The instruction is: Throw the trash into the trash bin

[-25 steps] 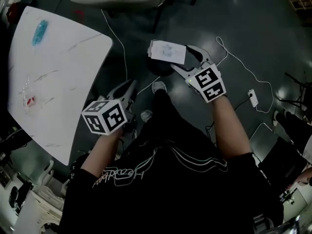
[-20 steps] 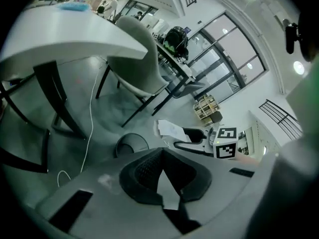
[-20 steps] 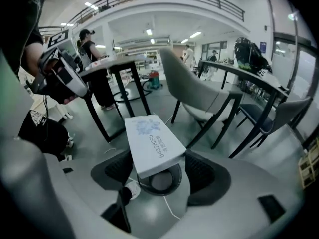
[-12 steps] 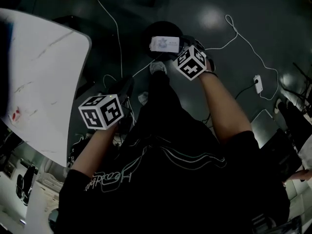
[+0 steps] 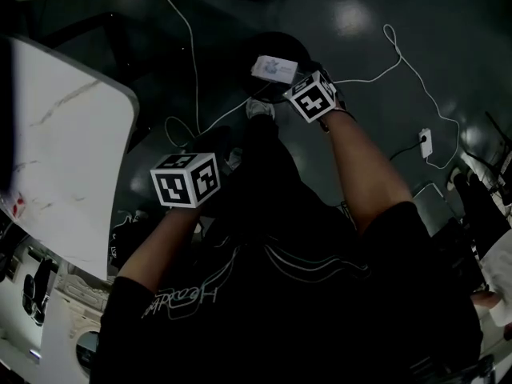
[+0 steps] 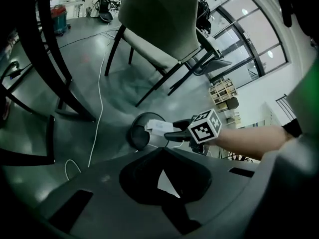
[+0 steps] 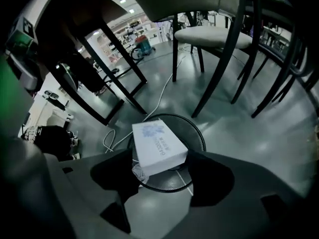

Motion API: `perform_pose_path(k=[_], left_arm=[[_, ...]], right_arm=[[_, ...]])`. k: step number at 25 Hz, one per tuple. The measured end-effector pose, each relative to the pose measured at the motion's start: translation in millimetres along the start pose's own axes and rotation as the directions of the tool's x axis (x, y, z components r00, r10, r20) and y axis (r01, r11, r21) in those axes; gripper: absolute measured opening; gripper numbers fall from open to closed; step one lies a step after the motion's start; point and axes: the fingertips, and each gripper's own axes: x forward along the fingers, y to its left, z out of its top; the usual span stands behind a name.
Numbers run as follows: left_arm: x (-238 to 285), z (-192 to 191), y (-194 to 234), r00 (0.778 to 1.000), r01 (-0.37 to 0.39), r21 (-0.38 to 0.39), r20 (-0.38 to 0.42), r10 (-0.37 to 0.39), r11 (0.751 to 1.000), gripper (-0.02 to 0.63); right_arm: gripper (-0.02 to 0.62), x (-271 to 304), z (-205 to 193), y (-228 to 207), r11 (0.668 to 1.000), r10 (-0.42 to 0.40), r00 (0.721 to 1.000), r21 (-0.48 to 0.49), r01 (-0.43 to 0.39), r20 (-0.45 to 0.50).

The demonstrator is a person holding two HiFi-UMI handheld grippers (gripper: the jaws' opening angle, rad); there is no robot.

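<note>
Right tool (image 7: 162,159) lower now, clenched on box (image 7: 158,144) above bin (image 7: 202,133), print perhaps "04328"; left tool (image 6: 162,156) closed.

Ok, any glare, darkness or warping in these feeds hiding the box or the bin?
Head view: dim overall, the trash bin nearly melts into the dark floor, one glare patch on the floor, yet the white box stands out. Right gripper view: fisheye bends the chair legs, but box and bin rim read sharp. Left gripper view: same warping, windows blown out bright.
</note>
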Motion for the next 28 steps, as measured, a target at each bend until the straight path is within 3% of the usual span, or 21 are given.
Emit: perform_pose_path(k=[5,10,16,17,19,21,24,28], left_arm=[[12,3,-12,1.000,0.016,-0.012,-0.014,-0.017,1.000,0.005],[20,9,-19,1.000,0.017,0.009,-0.021,-0.017,1.000,0.005],[14,22,-48,0.999,0.051,0.038,-0.009,-0.051,0.998,0.005],[10,25,-53,0.998,0.059,0.046,-0.002,-0.059,0.997,0.005],[-1,32,-63,0.997,0.075,0.051,0.022,-0.076,0.996,0.005],[-19,43,-73,0.993,0.095,0.047,0.072,-0.099,0.994,0.005],[-52,64,-91,0.977,0.126,0.051,0.166,-0.133,0.991,0.005],[-98,80,-123,0.955,0.163,0.139,0.225,-0.192,0.977,0.005]], right_arm=[[0.354,8,-17,-5,0.991,0.047,0.997,0.132,-0.040,-0.056],[0.354,4,-30,-3,0.985,0.089,0.994,0.156,-0.077,-0.070],[0.348,-35,-12,-10,0.957,0.124,0.991,0.256,-0.135,0.057],[0.325,-47,-5,-12,0.951,0.116,0.989,0.277,-0.138,0.094],[0.163,-75,14,-15,0.929,0.089,0.979,0.338,-0.148,0.183],[0.126,-105,36,-11,0.905,0.080,0.956,0.381,-0.187,0.281],[0.049,-156,71,3,0.904,0.101,0.909,0.345,-0.254,0.404],[0.034,-241,122,42,0.863,0.224,0.783,0.256,-0.436,0.581]])
